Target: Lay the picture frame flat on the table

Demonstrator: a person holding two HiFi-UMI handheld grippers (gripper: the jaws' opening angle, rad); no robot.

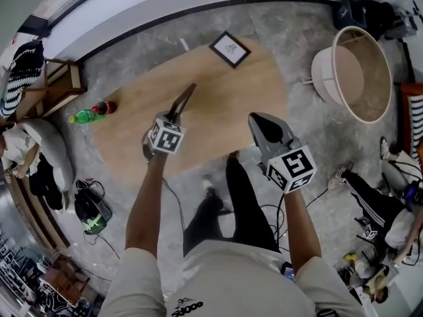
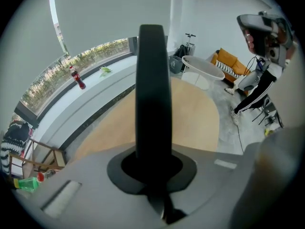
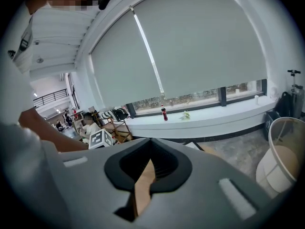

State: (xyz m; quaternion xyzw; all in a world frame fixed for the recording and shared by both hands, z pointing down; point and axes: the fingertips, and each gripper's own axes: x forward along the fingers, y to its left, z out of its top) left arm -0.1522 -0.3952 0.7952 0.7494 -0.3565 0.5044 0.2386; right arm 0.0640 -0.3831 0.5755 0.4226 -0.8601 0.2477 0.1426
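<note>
The picture frame, black-edged with a white picture, appears to lie flat near the far end of the oval wooden table. My left gripper hovers over the table's middle and points toward the frame, well short of it. Its black jaws are pressed together with nothing between them, and rise as one dark column in the left gripper view. My right gripper is over the near right edge of the table. Its jaws look shut and empty, with only a thin slit between them that shows wood.
A green bottle and a red-capped bottle lie on the floor left of the table, near a wooden chair. A large round white tub stands to the right. The person's legs are at the near edge; cables run over the floor.
</note>
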